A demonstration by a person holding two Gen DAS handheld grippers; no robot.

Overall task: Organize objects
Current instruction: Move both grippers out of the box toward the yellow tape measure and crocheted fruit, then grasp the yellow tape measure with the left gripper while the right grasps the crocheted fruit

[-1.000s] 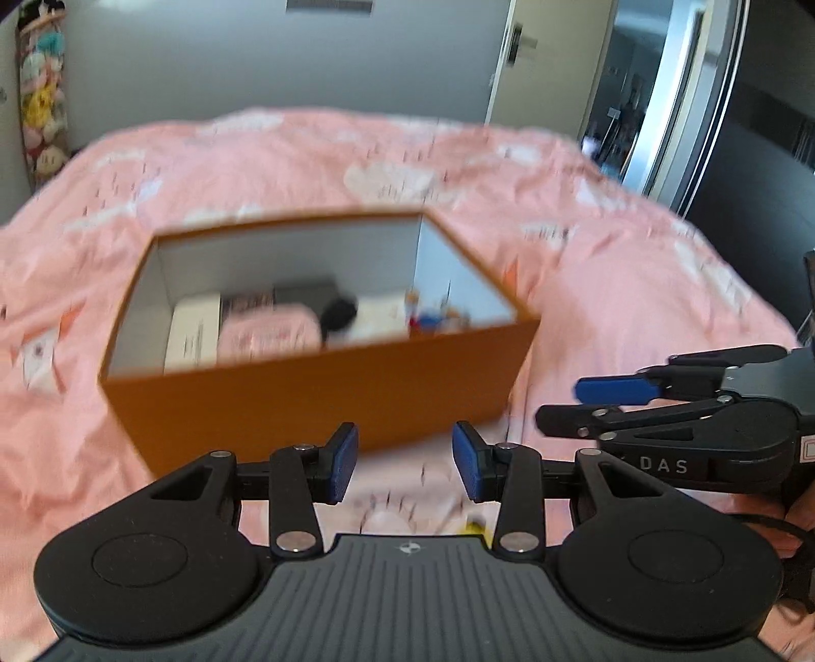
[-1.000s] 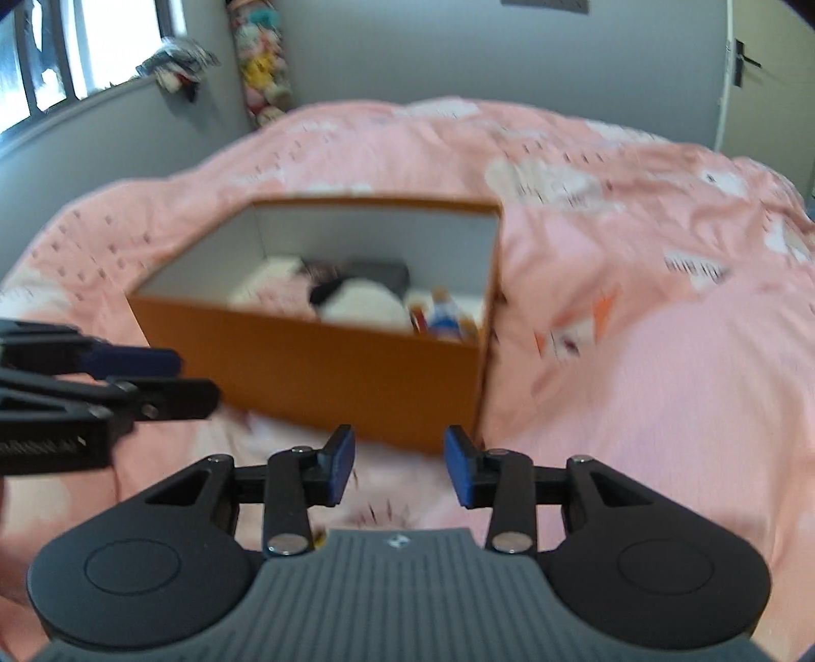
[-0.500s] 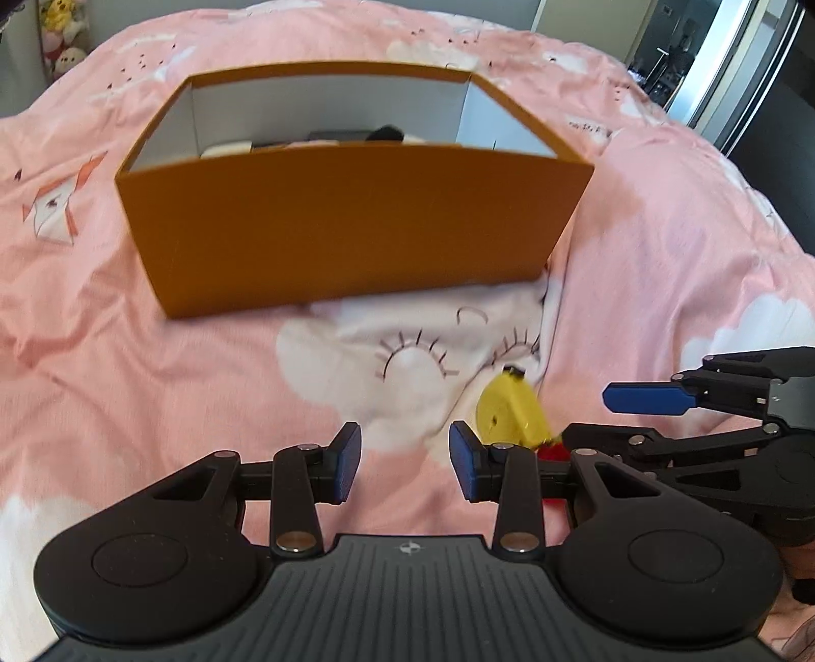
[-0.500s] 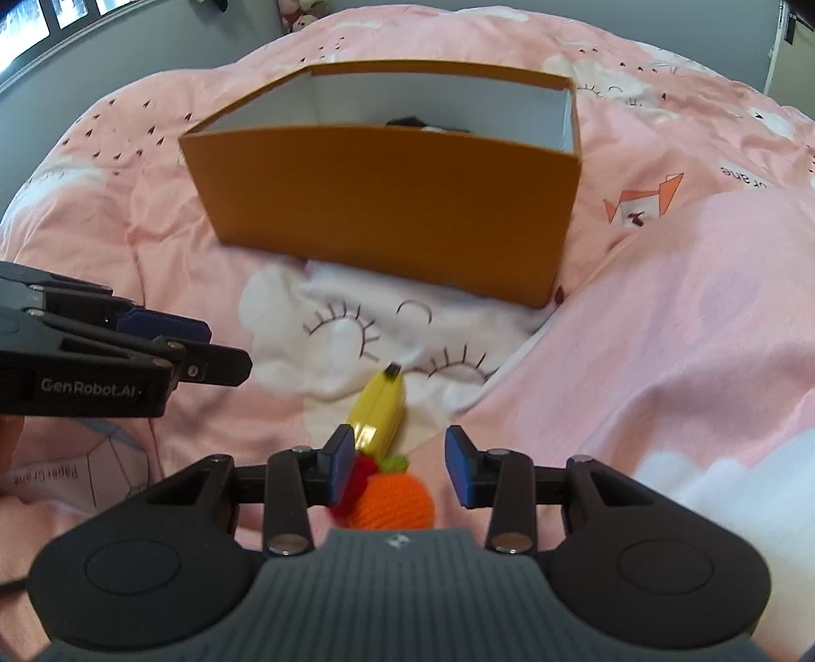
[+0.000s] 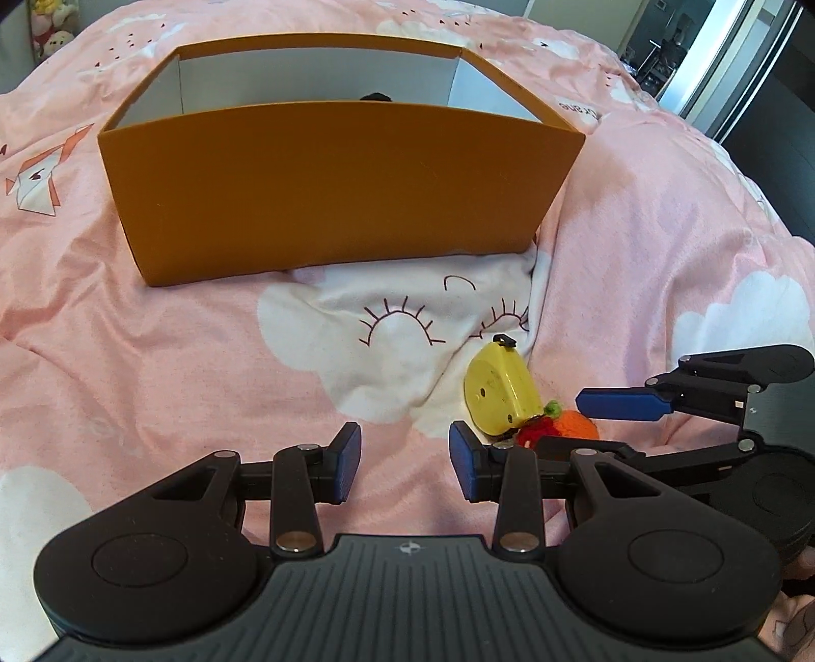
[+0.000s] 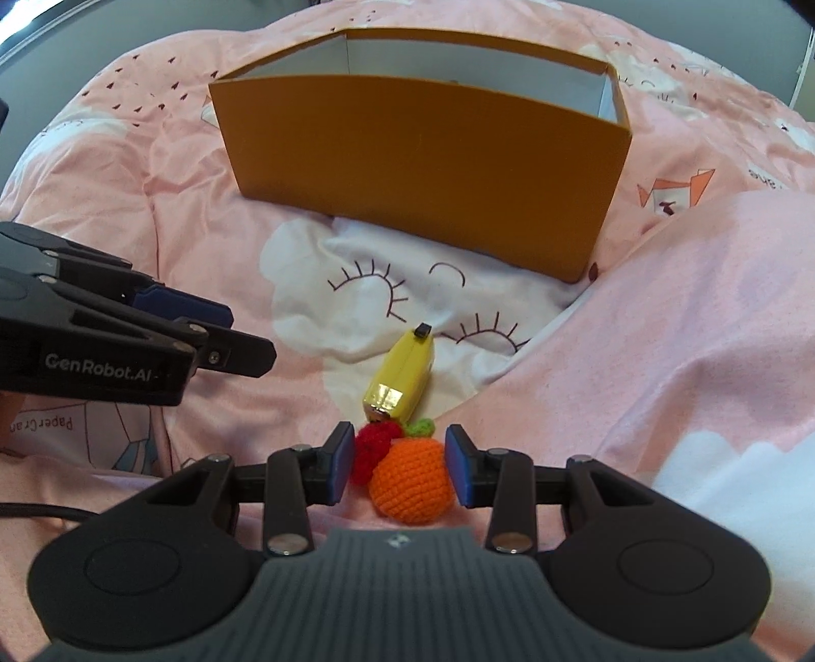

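An orange cardboard box [image 5: 336, 188] [image 6: 423, 168] stands open on the pink bedspread. In front of it lie a yellow banana-shaped case [image 6: 402, 377] [image 5: 501, 392], a red knitted berry [image 6: 372, 450] and an orange knitted fruit [image 6: 412, 481] [image 5: 578, 425], joined together. My right gripper [image 6: 400, 468] is open, its blue pads either side of the knitted fruits, low over the bed. It shows at the right in the left wrist view [image 5: 586, 422]. My left gripper [image 5: 405, 461] is open and empty over bare bedspread, left of the toys; it shows at the left in the right wrist view [image 6: 234, 336].
The pink bedspread [image 5: 127, 366] has white cloud prints and a raised fold at the right [image 6: 687, 315]. A dark object [image 5: 375, 97] peeks over the box wall. Plush toys [image 5: 51, 35] hang at the far left; a doorway [image 5: 713, 66] lies at the far right.
Both grippers have dropped lower and nearer the bed in front of the box. The right gripper has advanced so the knitted fruits now sit between its open pads.
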